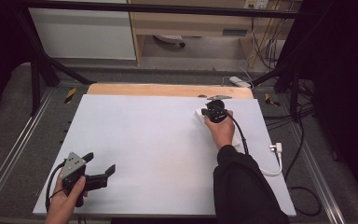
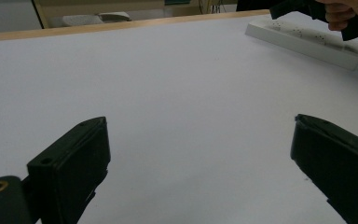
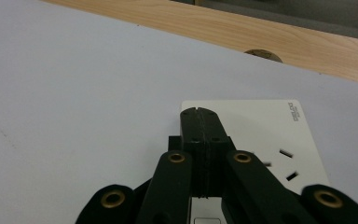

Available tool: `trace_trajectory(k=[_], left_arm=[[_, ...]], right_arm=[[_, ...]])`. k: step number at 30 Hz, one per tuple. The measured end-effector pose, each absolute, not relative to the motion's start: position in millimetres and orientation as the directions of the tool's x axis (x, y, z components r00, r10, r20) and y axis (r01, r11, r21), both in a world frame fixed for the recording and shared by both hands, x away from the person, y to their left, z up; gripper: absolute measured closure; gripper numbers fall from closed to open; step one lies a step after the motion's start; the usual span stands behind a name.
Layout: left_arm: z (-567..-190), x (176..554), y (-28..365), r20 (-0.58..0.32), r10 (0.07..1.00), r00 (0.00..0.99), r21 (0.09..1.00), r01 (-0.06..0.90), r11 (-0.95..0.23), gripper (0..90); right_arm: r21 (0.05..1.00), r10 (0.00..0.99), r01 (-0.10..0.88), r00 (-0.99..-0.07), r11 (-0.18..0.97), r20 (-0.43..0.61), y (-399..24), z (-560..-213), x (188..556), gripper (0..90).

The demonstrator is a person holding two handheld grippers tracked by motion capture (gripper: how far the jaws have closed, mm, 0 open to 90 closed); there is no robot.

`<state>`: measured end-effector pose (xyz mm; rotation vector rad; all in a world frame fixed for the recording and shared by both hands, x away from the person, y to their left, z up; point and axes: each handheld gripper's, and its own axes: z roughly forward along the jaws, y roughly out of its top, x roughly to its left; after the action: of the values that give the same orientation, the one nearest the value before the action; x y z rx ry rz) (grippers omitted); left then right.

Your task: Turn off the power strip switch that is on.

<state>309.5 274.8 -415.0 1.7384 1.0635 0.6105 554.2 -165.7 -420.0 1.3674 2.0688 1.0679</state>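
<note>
The right gripper (image 3: 199, 114), jaws pressed together on nothing, is hovering over the far end of the white power strip (image 3: 265, 135), which is lying at about two o'clock on the white table (image 1: 140, 140). To press its switch well, it is probably best coming straight down with the closed tips. The strip is smooth, hard plastic, a flat slab with slotted sockets. The left gripper (image 1: 103, 163), jaws spread, is idling at seven o'clock.
</note>
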Motion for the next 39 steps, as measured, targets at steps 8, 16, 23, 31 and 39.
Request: trace_trajectory(k=[8, 16, 23, 31, 39], left_arm=[[-415.3, 309.4, 274.7, -0.064, 0.868, 0.492, 0.912, 0.383, -0.15, 4.8], [-416.0, 309.4, 274.3, -0.062, 0.869, 0.491, 0.91, 0.386, -0.153, 4.8], [-416.3, 309.3, 274.2, -0.063, 0.87, 0.489, 0.909, 0.388, -0.153, 4.8], [-417.0, 309.9, 274.4, -0.059, 0.872, 0.486, 0.908, 0.388, -0.155, 4.8], [-417.5, 309.6, 273.8, -0.059, 0.873, 0.485, 0.907, 0.391, -0.155, 4.8]], right_arm=[[0.805, 0.91, 0.56, -0.41, 0.196, 0.064, -172.2, -415.7, 546.4, 90.0], [0.826, 0.902, 0.533, -0.425, 0.184, 0.073, -175.4, -407.0, 535.1, 82.6], [0.84, 0.895, 0.516, -0.438, 0.168, 0.09, -179.3, -399.6, 523.0, 73.6], [0.854, 0.888, 0.499, -0.447, 0.146, 0.11, -186.6, -389.2, 498.4, 51.3], [0.881, 0.89, 0.458, -0.444, 0.123, 0.107, -196.9, -376.6, 472.8, 32.8]])
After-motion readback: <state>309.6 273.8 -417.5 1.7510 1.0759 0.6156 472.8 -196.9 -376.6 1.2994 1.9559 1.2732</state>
